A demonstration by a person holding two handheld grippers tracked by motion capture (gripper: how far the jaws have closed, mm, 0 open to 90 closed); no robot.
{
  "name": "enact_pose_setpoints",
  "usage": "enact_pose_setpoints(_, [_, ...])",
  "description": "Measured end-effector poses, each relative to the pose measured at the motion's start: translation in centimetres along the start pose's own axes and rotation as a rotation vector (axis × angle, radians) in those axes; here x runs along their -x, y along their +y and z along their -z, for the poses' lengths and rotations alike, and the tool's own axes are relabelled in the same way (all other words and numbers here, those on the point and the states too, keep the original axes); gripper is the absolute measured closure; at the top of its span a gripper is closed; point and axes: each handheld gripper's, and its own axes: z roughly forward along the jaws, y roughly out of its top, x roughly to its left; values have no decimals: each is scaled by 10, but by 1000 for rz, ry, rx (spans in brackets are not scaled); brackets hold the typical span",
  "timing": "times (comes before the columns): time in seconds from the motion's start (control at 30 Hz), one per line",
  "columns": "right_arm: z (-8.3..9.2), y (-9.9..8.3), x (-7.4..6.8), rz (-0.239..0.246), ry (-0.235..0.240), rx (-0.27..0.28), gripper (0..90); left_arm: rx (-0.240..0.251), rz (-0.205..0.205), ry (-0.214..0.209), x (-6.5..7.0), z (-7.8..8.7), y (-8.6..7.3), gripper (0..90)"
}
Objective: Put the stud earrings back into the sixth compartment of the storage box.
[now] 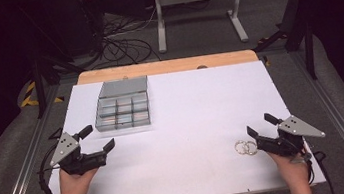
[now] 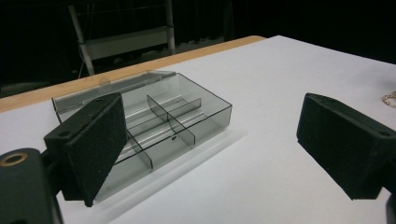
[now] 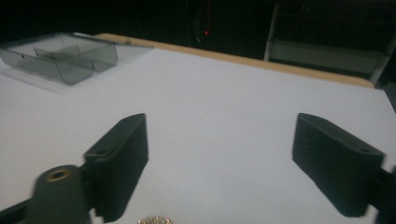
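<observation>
A clear grey compartment box (image 1: 122,108) with its lid folded back lies at the table's back left; it also appears in the left gripper view (image 2: 187,116) and far off in the right gripper view (image 3: 70,58). Two small shiny rings (image 1: 245,147) lie on the white table near the front right, just left of my right gripper (image 1: 260,125). That gripper is open with nothing between its jaws (image 3: 219,163); the rings (image 3: 155,220) peek in at the bottom edge of the right gripper view. My left gripper (image 1: 98,137) stands open and empty at the front left (image 2: 210,149), aimed toward the box.
The white table top (image 1: 187,115) ends in a wooden strip (image 1: 166,66) at the back. Beyond it stand a metal frame (image 1: 198,7) and loose cables (image 1: 123,45) on the floor. Rails run along both sides of the table.
</observation>
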Motion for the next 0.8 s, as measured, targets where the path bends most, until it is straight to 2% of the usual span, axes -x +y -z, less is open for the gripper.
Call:
enact_pose_setpoints(0.07, [1,-2,0,-3,-28,-39,315,2,5,0,0,0,-1,94])
enact_pose_setpoints(0.1, [1,-2,0,-3,-28,-39,315,-2,5,0,0,0,-1,94])
enact_pose_setpoints(0.13, [2,-4,1,-5,-56,-82,354,-3,4,-1,1,0,-2,94])
enact_pose_setpoints(0.17, [3,-5,1,-5,-65,-100,371,-4,6,-3,1,0,-2,94])
enact_pose_setpoints(0.2, [3,-5,1,-5,-65,-100,371,-4,6,-3,1,0,-2,94])
enact_pose_setpoints(0.23, [3,-6,2,-9,-70,-121,390,-6,4,-1,1,0,-2,94])
enact_pose_setpoints(0.27, [3,-8,1,-11,-76,-164,445,-11,6,-2,1,0,-3,95])
enact_pose_setpoints(0.33, [3,-9,1,-10,-76,-182,462,-16,5,-2,1,-1,-3,95])
enact_pose_setpoints(0.37, [2,-12,0,-11,-78,-222,480,-16,6,-1,1,-1,-3,96])
enact_pose_setpoints(0.4, [2,-12,0,-11,-78,-222,480,-18,4,-1,1,-1,-4,96])
enact_pose_setpoints(0.5, [1,-16,-3,-12,-65,-275,493,-19,9,-3,0,-1,-4,96])
enact_pose_setpoints(0.57, [2,-17,-4,-12,-62,-284,494,-21,3,-1,0,-1,-4,97])
enact_pose_setpoints(0.7, [6,-19,-10,0,-10,-295,504,-28,6,-3,0,-2,-5,99])
enact_pose_setpoints(0.73, [6,-19,-10,0,-10,-295,504,-30,4,-3,0,-2,-5,99])
enact_pose_setpoints(0.8, [7,-20,-15,23,35,-298,528,-31,3,-3,0,-2,-5,100])
